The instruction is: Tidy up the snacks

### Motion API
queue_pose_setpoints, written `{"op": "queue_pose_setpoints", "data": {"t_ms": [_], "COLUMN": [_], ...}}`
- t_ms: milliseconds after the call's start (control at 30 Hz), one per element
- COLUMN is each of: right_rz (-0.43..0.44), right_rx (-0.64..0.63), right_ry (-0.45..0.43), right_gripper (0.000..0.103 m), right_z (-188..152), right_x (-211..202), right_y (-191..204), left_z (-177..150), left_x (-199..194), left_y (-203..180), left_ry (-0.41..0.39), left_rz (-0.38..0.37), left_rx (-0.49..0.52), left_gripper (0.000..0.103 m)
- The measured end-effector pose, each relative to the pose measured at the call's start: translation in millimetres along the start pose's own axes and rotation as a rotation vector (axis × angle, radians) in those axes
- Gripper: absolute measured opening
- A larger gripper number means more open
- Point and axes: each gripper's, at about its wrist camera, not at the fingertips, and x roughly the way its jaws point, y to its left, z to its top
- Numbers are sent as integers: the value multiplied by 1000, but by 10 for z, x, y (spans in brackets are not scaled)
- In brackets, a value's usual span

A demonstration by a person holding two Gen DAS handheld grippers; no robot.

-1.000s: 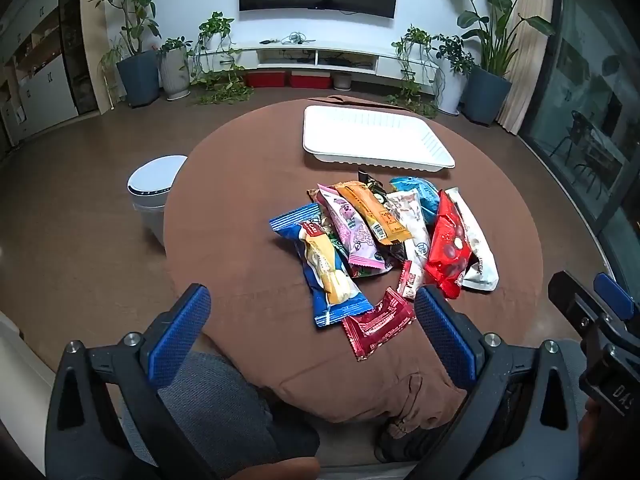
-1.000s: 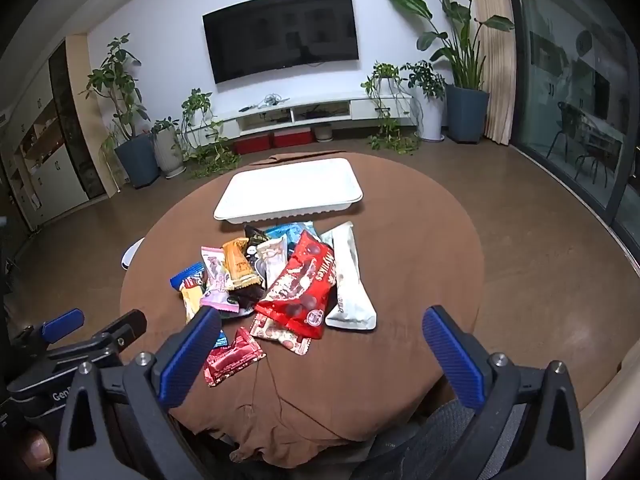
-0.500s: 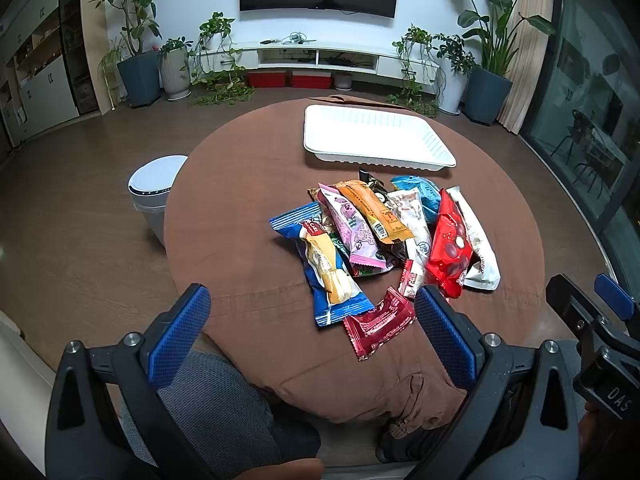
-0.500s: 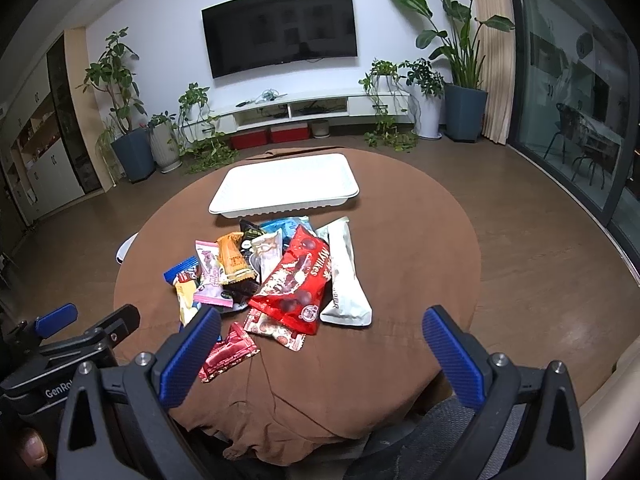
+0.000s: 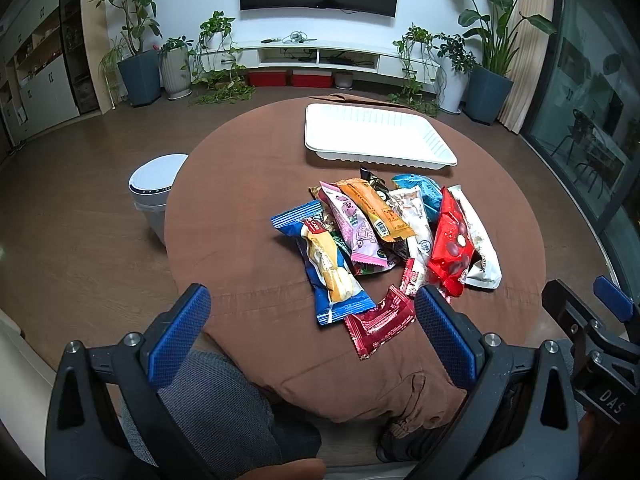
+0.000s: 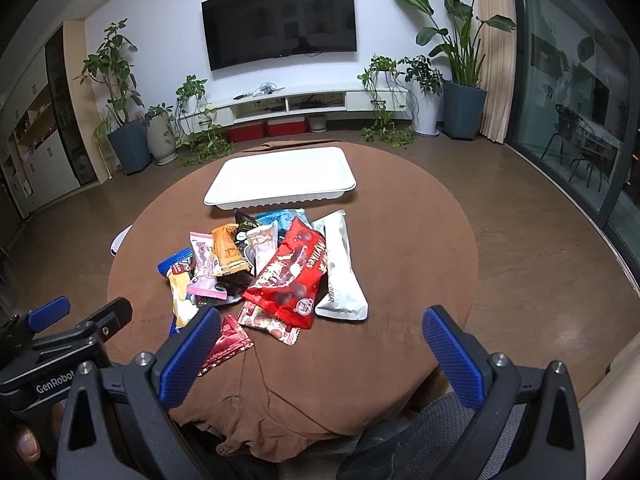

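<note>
Left wrist view first: we see the left gripper (image 5: 312, 316) with its jaws spread wide and nothing between them, hovering over the near edge of the worktop (image 5: 224, 216). Over the last second the scene has barely shifted; the snack pile (image 5: 384, 236) sits a touch closer and lower in view, so we judge the approach has only begun and no snack has been lifted yet. The white tray (image 5: 376, 136) lies bare beyond the pile, near its far side. The dark red packet (image 5: 378, 322) lies nearest, just inside the right finger, touching the blue packet (image 5: 320, 264). Writing on these wrappers is too small for us to read here; on the other tool's body at the lower right we make out "DAS".

Right wrist view next: the right gripper (image 6: 316, 348) is likewise wide apart and empty, held above the near cloth. The pile has drawn slightly nearer here too, which suggests a slow advance rather than a grasp. The red bag (image 6: 290, 272) on top reads "Mylikes", and the left tool's body shows "GenRobot". The long white packet (image 6: 340, 268) lies touching the red bag's right side; its print is possibly lettering, but we cannot read it.
</note>
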Motion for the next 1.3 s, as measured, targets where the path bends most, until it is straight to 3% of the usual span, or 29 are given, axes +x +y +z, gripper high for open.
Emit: {"op": "queue_pose_setpoints", "data": {"t_ms": [1300], "right_rz": [1], "right_rx": [-7], "right_ry": [15], "right_gripper": [103], "right_z": [-49], "right_x": [28], "right_y": [18], "left_z": [-22], "left_x": [45], "left_y": [51], "left_ry": [5], "left_rz": [-4], "left_rx": [-5], "left_gripper": [103]}}
